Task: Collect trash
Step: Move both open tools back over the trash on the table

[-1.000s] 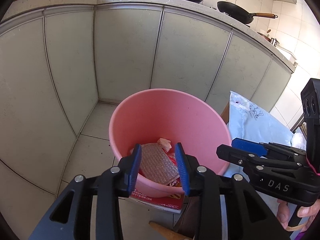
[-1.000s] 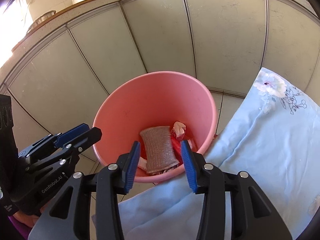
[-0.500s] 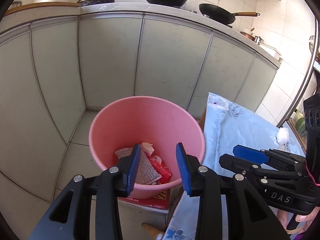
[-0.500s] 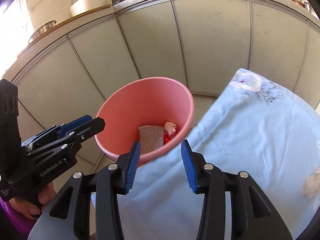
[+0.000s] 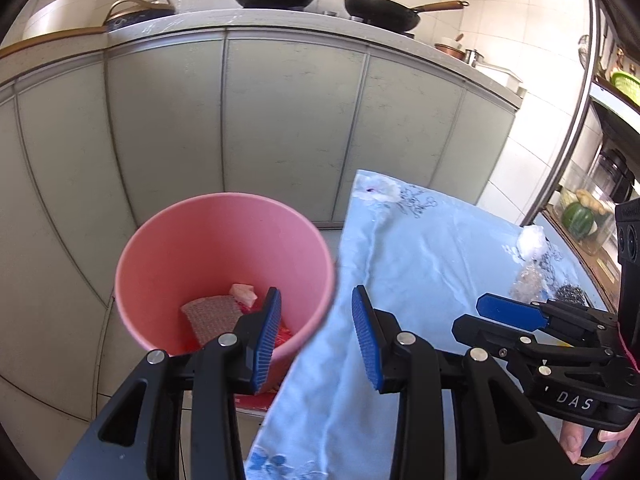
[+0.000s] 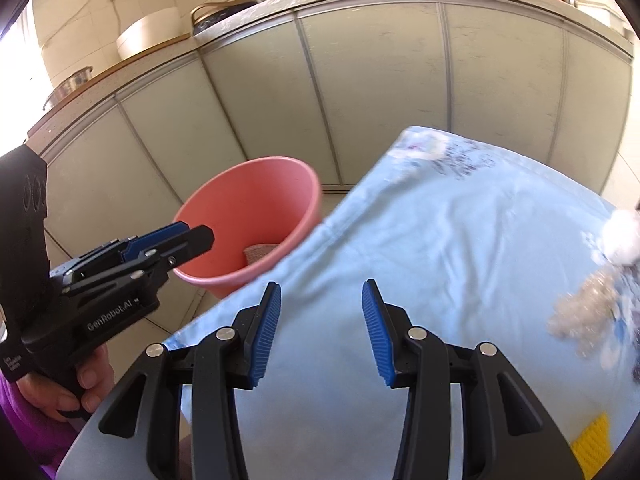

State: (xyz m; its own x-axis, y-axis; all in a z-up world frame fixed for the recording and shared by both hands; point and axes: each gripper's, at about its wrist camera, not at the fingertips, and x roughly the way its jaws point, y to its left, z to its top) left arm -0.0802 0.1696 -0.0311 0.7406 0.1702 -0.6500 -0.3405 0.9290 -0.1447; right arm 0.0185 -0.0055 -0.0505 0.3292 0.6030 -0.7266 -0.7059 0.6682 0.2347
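A pink bin (image 5: 160,256) stands on the floor beside a table with a light blue cloth (image 5: 432,256). Inside it lie a bubble-wrap sheet (image 5: 208,316), a white scrap (image 5: 244,293) and red wrappers. The bin also shows in the right wrist view (image 6: 224,216). On the cloth lie a white wad (image 5: 531,240), a clear crumpled plastic piece (image 5: 528,280) and a dark scrubber (image 5: 570,294); the wad (image 6: 622,236) and plastic (image 6: 584,312) show at the right. My left gripper (image 5: 316,336) is open and empty over the bin's near rim. My right gripper (image 6: 320,334) is open and empty above the cloth.
Grey kitchen cabinets (image 5: 280,128) run behind the bin, with pans (image 5: 380,10) on the counter above. A yellow object (image 6: 592,448) lies at the cloth's near right. A shelf with a green squash (image 5: 578,216) stands far right. A red booklet (image 5: 252,398) lies under the bin.
Both grippers have drawn back from over the bin and swung right toward the table. The bin now looks smaller and further left; the trash on the cloth has come into view.
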